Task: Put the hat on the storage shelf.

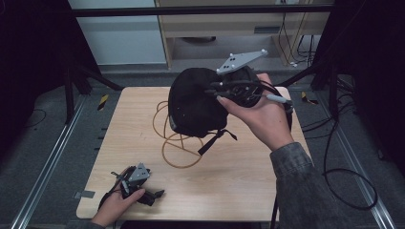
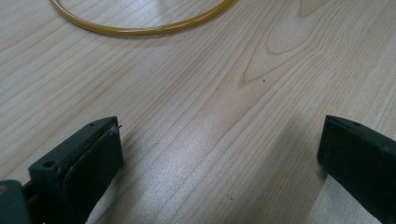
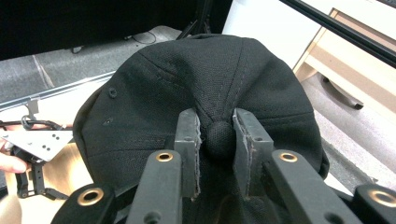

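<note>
Resting low at the near left corner of the desk, the left tongs sit in a hand with jaws spread wide and nothing between them. Ahead of them a yellow cord loops on the bare wood. To the right, the right tongs are held up above the desk's far side, clamped on the top button of a black cap, whose strap dangles.
</note>
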Demonstrator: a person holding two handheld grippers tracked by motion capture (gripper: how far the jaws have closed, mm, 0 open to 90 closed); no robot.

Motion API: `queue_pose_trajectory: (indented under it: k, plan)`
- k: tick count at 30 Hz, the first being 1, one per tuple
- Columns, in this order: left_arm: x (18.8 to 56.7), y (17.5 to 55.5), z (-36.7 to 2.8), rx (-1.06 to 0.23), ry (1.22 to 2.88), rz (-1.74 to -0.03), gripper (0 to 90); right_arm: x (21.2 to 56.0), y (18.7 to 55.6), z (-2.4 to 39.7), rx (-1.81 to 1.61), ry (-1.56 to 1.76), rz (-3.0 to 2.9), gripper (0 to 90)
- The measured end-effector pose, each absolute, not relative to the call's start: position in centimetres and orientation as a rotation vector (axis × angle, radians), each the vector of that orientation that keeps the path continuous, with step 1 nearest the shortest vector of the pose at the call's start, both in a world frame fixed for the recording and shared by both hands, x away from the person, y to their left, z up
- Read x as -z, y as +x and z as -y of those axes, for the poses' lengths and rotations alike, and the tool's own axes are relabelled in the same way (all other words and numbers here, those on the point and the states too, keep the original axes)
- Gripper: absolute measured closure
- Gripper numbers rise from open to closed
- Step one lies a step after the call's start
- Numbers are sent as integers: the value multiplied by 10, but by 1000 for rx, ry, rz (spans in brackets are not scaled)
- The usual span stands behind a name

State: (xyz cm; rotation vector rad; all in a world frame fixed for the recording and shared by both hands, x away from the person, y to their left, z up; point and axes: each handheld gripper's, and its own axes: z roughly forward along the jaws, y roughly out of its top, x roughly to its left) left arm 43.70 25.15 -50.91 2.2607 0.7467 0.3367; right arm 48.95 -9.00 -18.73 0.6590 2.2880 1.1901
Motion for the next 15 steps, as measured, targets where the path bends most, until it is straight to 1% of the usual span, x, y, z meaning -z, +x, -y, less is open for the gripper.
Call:
queue_pose_trajectory:
  k: [15]
  plan:
    - [509, 437, -251, -337, 2260, -747, 0, 185, 505, 62, -1178, 635, -2323, 732]
